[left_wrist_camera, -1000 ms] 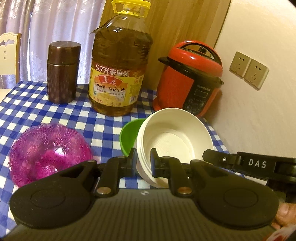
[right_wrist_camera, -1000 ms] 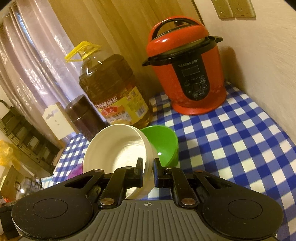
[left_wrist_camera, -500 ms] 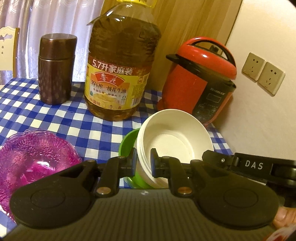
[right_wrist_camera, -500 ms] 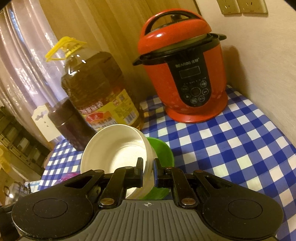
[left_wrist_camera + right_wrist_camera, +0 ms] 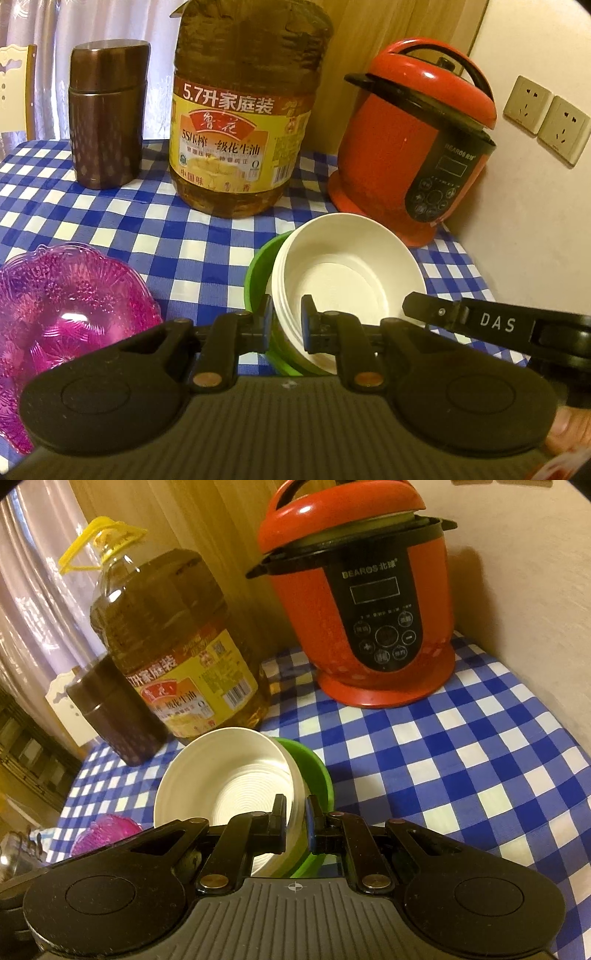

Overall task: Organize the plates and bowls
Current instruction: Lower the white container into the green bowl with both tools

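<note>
A white bowl (image 5: 347, 284) is held tilted over a green bowl (image 5: 258, 273), its lower side down inside the green one. Two hand-held grippers pinch its rim from opposite sides. The left hand-held gripper (image 5: 287, 325) is closed narrow on the rim's left side, one finger inside the bowl and one outside. The right hand-held gripper (image 5: 295, 821) clamps the right side of the rim the same way in its own view, where the white bowl (image 5: 229, 775) shows its ringed inside and the green bowl (image 5: 314, 771) peeks out to the right behind it. In the left view the right hand-held gripper's black body crosses in from the right edge.

The green bowl sits on a counter (image 5: 155, 225) covered in blue and white checked cloth. To the near left lies a pink glass dish (image 5: 70, 306) with a patterned surface. Farther back, in a row from left to right, stand a brown metal canister (image 5: 107, 114), a large oil bottle (image 5: 240, 122) with a yellow label, and a red pressure cooker (image 5: 410, 147) with a black control panel. The cooker stands in the far right corner beside a cream wall carrying two wall sockets (image 5: 546, 120). Pale curtains (image 5: 55, 33) hang behind the counter on the far left.
</note>
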The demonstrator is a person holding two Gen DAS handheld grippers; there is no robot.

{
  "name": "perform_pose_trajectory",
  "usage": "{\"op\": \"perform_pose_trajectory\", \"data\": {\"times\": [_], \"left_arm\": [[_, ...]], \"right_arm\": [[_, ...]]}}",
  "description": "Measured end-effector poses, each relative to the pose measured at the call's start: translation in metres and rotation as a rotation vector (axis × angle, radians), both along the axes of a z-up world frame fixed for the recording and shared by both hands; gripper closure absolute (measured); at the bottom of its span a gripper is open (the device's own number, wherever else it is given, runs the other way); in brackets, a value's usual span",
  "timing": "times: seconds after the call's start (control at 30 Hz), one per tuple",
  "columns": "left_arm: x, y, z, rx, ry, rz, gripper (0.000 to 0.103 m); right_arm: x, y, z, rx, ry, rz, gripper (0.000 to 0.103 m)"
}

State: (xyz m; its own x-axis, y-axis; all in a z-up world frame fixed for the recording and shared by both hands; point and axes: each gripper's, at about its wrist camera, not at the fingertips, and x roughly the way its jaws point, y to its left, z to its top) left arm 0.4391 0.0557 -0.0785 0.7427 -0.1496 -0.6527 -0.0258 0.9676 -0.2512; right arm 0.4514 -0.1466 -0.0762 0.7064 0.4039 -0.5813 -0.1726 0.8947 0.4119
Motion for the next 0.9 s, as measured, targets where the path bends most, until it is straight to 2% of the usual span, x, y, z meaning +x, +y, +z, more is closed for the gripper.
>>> {"op": "perform_pose_trajectory", "data": {"times": [0.33, 0.9], "left_arm": [[0.0012, -0.0004, -0.0012, 0.003, 0.003, 0.002, 0.090], [0.0013, -0.0044, -0.0027, 0.059, -0.013, -0.019, 0.088]], "right_arm": [[0.0000, 0.0003, -0.0035, -0.016, -0.008, 0.010, 0.092], [-0.0013, 0.0034, -0.0056, -0.041, -0.034, 0.022, 0.092]]}}
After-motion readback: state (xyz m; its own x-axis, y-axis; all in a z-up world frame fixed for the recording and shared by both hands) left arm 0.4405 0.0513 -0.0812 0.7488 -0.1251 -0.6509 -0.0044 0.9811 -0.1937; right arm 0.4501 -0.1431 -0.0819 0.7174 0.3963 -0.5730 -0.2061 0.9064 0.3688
